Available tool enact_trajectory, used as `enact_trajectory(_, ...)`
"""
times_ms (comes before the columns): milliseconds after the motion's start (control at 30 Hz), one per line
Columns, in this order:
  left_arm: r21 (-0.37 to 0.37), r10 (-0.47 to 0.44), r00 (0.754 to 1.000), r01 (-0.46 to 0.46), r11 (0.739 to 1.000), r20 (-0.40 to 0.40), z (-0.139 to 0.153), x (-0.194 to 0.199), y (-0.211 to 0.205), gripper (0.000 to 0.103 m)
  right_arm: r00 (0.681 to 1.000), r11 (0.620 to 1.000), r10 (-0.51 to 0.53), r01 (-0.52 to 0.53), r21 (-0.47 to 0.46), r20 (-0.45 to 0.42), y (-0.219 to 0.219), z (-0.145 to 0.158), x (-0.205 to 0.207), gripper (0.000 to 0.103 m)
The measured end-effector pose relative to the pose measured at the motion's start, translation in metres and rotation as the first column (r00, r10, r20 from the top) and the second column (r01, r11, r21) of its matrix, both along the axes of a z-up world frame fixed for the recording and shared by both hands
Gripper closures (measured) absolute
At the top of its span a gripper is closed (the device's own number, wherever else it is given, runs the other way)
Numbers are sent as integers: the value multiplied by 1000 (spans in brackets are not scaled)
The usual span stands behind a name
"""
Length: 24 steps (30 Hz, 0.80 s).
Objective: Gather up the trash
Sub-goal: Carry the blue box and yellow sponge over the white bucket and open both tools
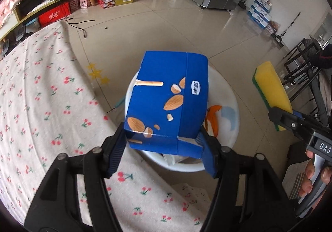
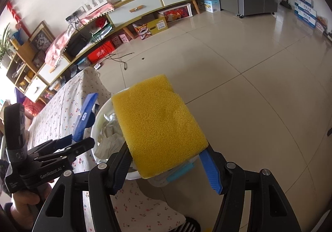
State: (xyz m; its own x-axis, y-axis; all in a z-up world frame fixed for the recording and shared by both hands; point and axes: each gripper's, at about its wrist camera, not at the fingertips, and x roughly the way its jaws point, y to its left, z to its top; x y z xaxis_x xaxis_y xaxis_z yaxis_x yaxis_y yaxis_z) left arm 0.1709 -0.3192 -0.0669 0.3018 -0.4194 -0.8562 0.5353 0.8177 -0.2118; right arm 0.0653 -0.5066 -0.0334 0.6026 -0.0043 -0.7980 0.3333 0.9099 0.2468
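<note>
A cherry-print tablecloth (image 1: 41,107) covers the table at left, its edge falling away to a tiled floor (image 1: 166,30). The left gripper (image 1: 164,153) is clamped on a blue carton (image 1: 166,97) printed with almonds, its two fingers pressed against the carton's lower sides, holding it tilted in the air above a white bin (image 1: 232,111) that stands just beside the table. Orange peel (image 1: 213,117) lies inside the bin, and the right wrist view shows crumpled pale paper (image 2: 110,138) there too. To the right, the right gripper (image 2: 168,167) is closed on a yellow sponge (image 2: 157,122) with a green scouring layer, gripping its near end so the sponge juts forward over the bin's rim. A low cabinet (image 2: 145,3) with white drawers lines the far wall.
</note>
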Motion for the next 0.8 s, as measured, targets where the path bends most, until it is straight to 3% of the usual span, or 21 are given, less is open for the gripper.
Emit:
enact_trajectory(300, -48, -18, 999, 20, 999, 31, 5, -3, -3, 22, 1000, 1000, -18, 18, 12, 1, -9, 0, 5, 38)
enact_trajectory(567, -95, 11, 1000, -8, 995, 29, 15, -5, 18, 20, 1000, 1000, -2, 2, 7, -15, -3, -1, 13, 37)
enact_trajectory(800, -90, 81, 996, -77, 993, 40, 18, -14, 55, 20, 999, 999, 32, -31, 30, -40, 12, -9, 34, 36)
